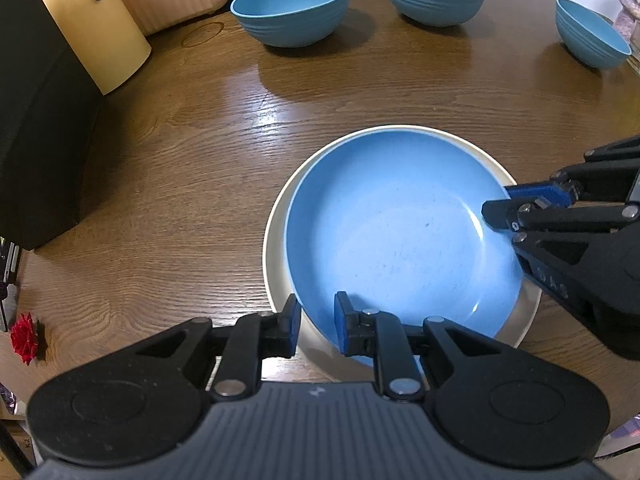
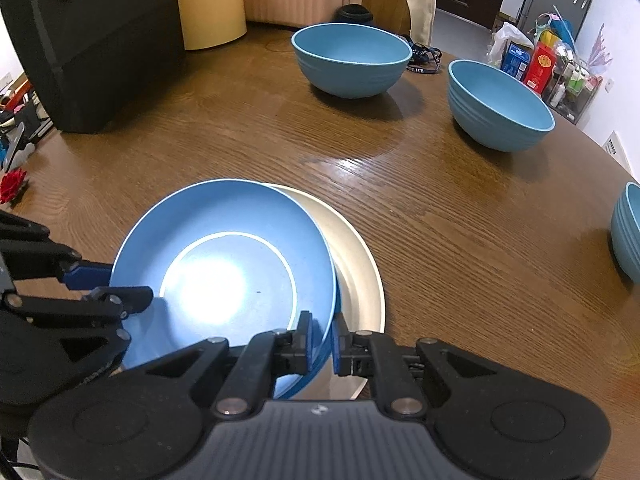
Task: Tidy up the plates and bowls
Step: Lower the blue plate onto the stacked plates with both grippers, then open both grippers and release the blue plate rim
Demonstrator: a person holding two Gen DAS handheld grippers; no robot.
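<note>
The step in hand looked like stacking: the blue plate (image 1: 400, 236) sat skewed on the cream plate (image 1: 276, 280) at the near middle of the table (image 1: 180, 168), both grippers on its rim. Next, I judged, it needed centring and release before the three blue bowls (image 1: 292, 8) at twelve to two o'clock.

The left gripper (image 1: 317, 322) stood at the plate's six o'clock edge, jaws narrowly apart astride the rim; whether they pinched it I could not tell. The right gripper (image 2: 322, 340) straddled the three o'clock rim, jaws nearly closed and seemingly clamping it.
</note>
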